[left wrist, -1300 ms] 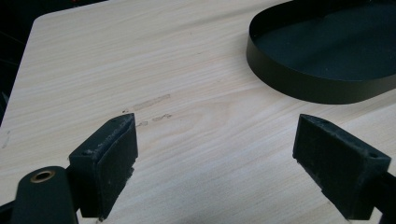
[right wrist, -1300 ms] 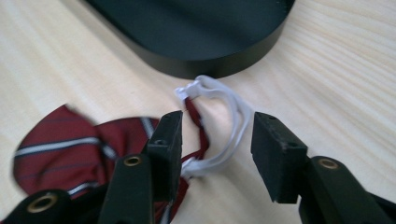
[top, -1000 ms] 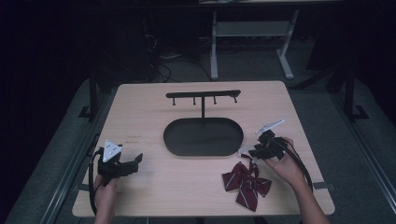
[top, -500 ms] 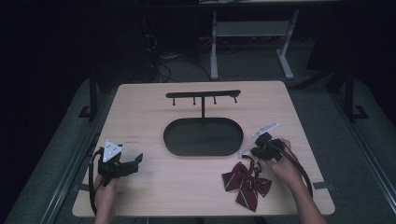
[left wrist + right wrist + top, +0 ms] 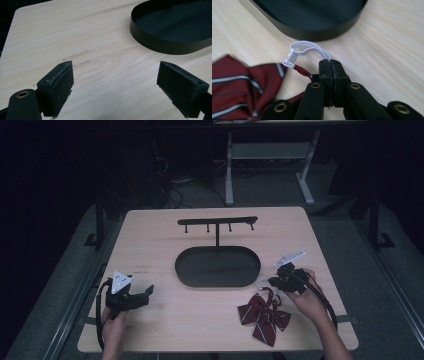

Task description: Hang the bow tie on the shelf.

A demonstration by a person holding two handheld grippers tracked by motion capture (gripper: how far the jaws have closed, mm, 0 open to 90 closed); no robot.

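Right gripper [image 5: 329,63] clamped on bow tie's [image 5: 263,315] white elastic loop [image 5: 307,48]; soft, light, floppy. Left gripper [image 5: 116,82] wide open, empty.

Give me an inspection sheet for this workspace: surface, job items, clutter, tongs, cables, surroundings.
Surface: light wood table, faint scuff marks near the left side.
Job's things: dark red striped bow tie flat at front right, its white elastic loop lifted; black oval tray at centre with a hook rack on a post behind it, hooks bare.
Clutter: nothing seen.
Grippers: left tongs open over bare wood; right tongs shut on the white elastic loop.
Cables: one trails from each gripper toward the person; more on the floor behind the table.
Surroundings: dark room, white desk frame beyond.
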